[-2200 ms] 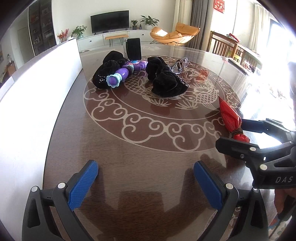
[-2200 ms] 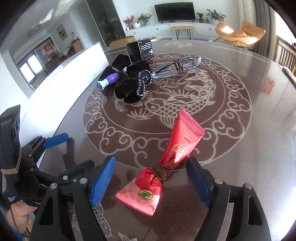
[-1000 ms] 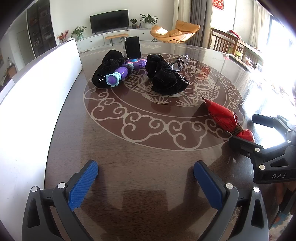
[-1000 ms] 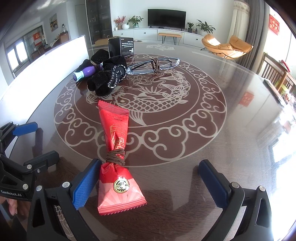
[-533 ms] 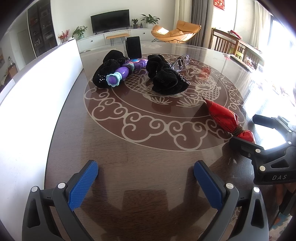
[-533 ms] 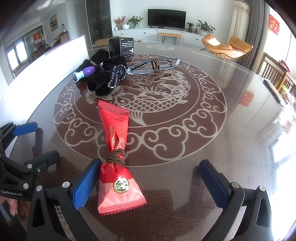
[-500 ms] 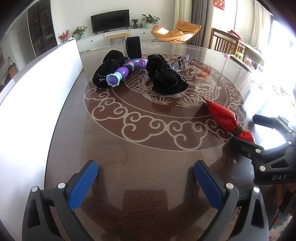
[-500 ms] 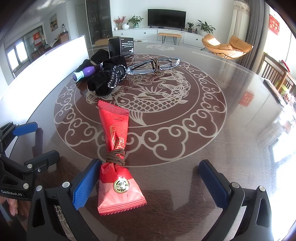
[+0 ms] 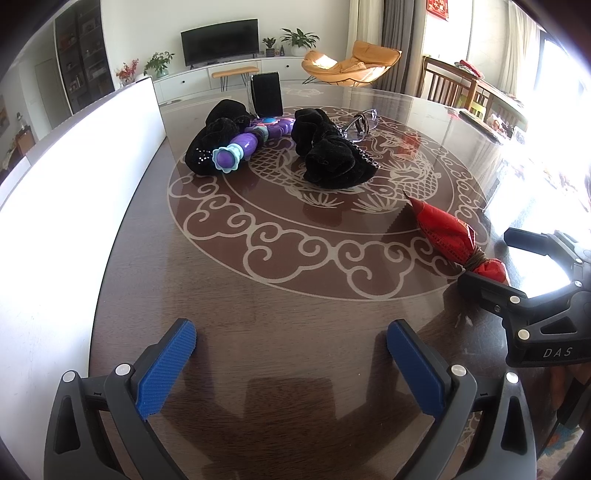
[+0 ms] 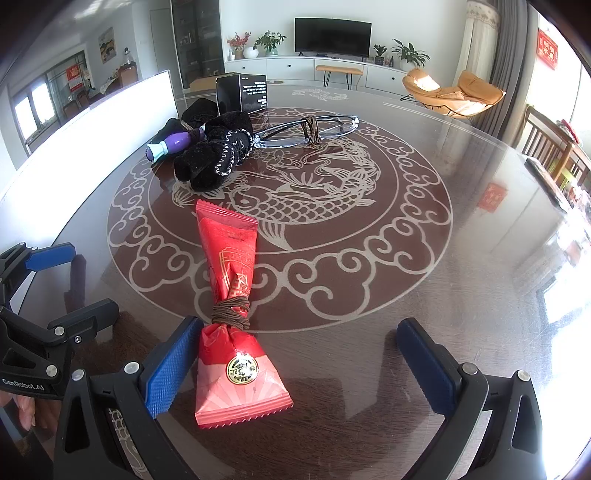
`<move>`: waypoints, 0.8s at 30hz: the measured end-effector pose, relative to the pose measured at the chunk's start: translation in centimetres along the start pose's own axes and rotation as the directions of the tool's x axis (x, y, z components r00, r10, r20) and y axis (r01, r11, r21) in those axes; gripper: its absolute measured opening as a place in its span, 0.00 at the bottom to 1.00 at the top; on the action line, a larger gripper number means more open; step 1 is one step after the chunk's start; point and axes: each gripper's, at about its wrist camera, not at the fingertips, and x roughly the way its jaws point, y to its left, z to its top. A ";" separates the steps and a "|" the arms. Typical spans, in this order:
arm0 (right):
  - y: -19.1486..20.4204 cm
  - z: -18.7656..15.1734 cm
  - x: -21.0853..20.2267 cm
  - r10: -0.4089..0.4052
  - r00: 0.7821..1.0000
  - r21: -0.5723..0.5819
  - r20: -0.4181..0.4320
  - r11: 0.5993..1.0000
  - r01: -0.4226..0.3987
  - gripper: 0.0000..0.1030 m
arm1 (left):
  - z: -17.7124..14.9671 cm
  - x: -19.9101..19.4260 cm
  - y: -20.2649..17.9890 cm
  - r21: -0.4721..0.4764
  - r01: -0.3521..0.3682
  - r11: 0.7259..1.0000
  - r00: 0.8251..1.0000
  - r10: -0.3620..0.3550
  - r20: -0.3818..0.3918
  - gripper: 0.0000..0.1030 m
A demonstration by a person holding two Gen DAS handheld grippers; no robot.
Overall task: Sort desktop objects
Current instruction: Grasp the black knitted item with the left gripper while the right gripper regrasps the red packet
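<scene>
1. Lettering reads "DAS" on the right gripper [image 9: 517, 254] body in the left wrist view and "GenRobot.AI" on the left gripper [image 10: 55, 280] body in the right wrist view; white print on the black box [image 10: 242, 92] is too small to read.
2. A red snack packet [image 10: 232, 314], cinched by a brown hair tie [image 10: 231, 314] and bearing a round gold seal, lies on the near tabletop [image 10: 406, 221], its near end just beside the right gripper's left blue pad, whether touching cannot be told.
3. Both grippers stand wide apart with nothing between the pads; the left gripper [image 9: 291, 354] hovers over bare wood at the near edge.
4. Far across the tabletop sit black scrunchies [image 9: 328, 162], a purple toy [image 9: 240, 147] with a teal flower end, and clear glasses [image 10: 306, 129] bound by a second brown tie.
5. The dark wooden tabletop carries a pale inlaid fish-and-cloud medallion under a glossy finish.
6. A white panel [image 9: 74, 147] borders the left side; beyond are a television [image 10: 332, 35], potted plants, an orange lounge chair [image 10: 450, 92], and wooden dining chairs on the right.
</scene>
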 end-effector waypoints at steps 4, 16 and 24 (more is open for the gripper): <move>0.0 0.0 0.0 0.000 1.000 0.000 0.000 1.000 0.000 1.00 | 0.0 0.0 -0.1 0.000 0.002 1.000 1.000 -0.002 0.000 1.00; 0.0 0.0 0.0 0.000 1.000 0.000 0.000 1.000 0.000 1.00 | 9.4 2.8 -1.9 -0.058 0.120 0.991 0.992 -0.119 0.033 1.00; 0.0 0.0 0.0 0.000 1.000 0.000 0.000 1.000 0.000 1.00 | 14.1 8.4 -3.6 -0.001 0.024 1.000 0.999 -0.024 -0.024 0.30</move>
